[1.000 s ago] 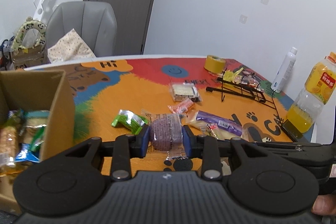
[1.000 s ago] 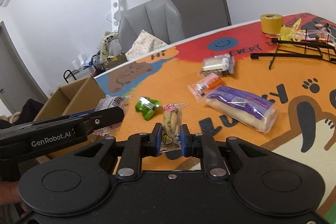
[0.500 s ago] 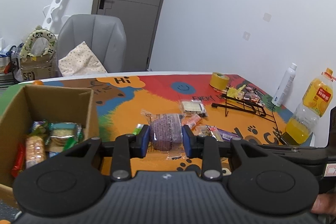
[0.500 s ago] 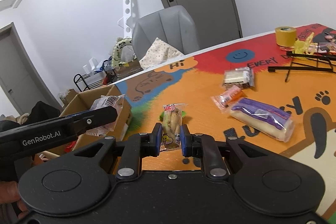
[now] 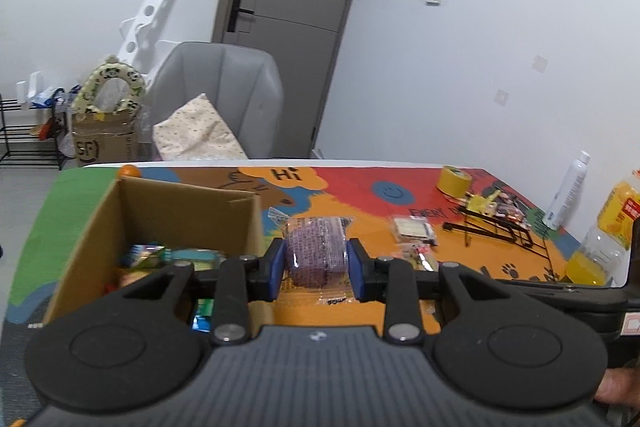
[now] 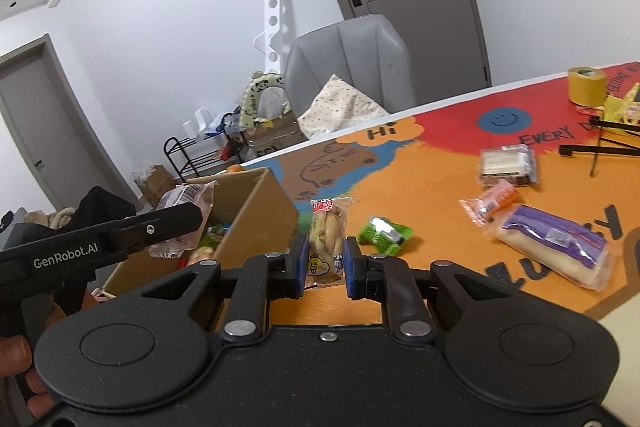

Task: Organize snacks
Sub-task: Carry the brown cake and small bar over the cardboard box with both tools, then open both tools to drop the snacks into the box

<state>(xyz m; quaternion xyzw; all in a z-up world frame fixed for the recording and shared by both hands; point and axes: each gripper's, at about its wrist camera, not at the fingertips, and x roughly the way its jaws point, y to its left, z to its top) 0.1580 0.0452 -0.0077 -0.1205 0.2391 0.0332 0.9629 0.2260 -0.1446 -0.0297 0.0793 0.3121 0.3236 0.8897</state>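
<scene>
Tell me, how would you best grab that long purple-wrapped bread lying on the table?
Probably across its narrow middle, coming from above. The purple-wrapped bread lies flat and long on the table, with free space on both long sides. Jaws straddling the short width should fit; its crimped ends are thin and floppy, so a poorer hold.

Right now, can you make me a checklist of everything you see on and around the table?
Surface: table with a colourful cartoon mat.
Job's things: cardboard box partly filled with snacks; green packet, purple-banded packet, orange packet and clear cracker packet lie loose on the mat.
Clutter: yellow tape roll, black wire rack, white bottle, juice bottle.
Grippers: left gripper shut on a purple snack pack; right gripper shut on a snack bag.
Cables: nothing seen.
Surroundings: grey chair, closed door, floor box, black shelf rack.
</scene>
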